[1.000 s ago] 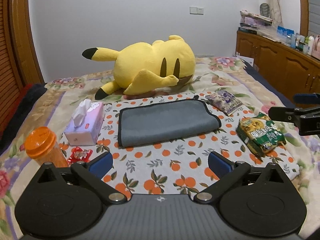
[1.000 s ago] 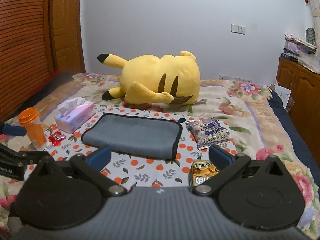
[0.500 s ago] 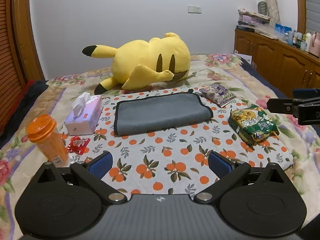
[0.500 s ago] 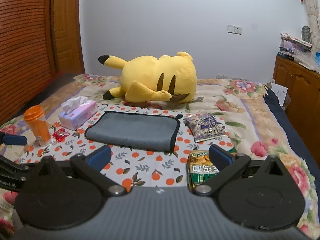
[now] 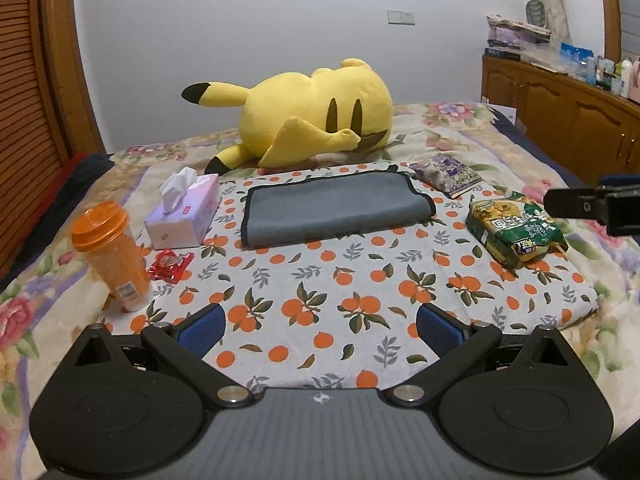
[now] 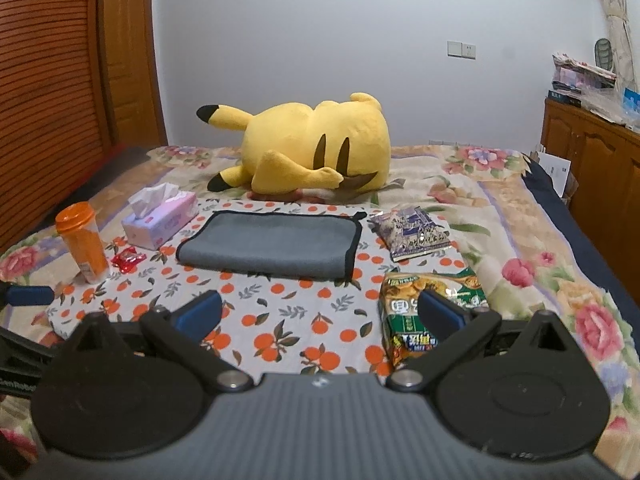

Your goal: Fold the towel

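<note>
Both tools are held level and side by side, facing the same way. The left hand-held gripper (image 5: 320, 330) has its two blue-padded fingers (image 5: 202, 330) spread wide apart with nothing between them, black linkage arms splayed outward from the grey ribbed body. The right hand-held gripper (image 6: 320, 312) stands the same way, jaws wide, blue pads (image 6: 440, 312) parted and gripping nothing. Each shows at the edge of the other's view: the right one juts in from the right side, the left one from the left side.

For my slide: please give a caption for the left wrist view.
Open left gripper facing gray towel on orange-print cloth.
</note>
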{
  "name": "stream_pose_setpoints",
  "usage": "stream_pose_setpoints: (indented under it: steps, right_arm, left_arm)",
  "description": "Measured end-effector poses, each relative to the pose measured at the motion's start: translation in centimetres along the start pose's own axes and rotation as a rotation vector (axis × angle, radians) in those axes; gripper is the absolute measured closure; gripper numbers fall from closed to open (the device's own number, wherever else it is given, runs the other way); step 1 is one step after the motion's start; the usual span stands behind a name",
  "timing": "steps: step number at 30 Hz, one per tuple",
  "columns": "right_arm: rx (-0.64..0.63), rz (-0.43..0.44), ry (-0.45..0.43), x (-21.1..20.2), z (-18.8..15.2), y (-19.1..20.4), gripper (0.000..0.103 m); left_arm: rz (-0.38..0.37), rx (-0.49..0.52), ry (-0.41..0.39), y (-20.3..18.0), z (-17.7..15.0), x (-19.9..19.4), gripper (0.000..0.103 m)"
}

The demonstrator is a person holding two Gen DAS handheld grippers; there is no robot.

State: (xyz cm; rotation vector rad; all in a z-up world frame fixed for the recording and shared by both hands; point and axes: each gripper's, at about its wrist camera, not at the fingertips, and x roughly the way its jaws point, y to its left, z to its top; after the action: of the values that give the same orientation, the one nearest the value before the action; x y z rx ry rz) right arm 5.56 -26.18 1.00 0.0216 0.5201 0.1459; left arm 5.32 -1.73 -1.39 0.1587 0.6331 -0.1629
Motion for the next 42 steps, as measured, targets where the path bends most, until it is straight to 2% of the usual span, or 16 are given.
stream_pose_setpoints:
  steps: [20, 42]
  right_arm:
    - [0.008, 0.013, 0.017, -2.0, -3.1, 1.3, 0.000]
    - [-0.045, -0.010, 0.009, -1.6, -4.9, 2.1, 0.000]
  left_arm:
    - [0.045, -0.052, -0.005, 0.8, -2.2, -2.2, 0.000]
    - [0.049, -0.072, 0.007, 1.1, -3.9, -1.3, 0.000]
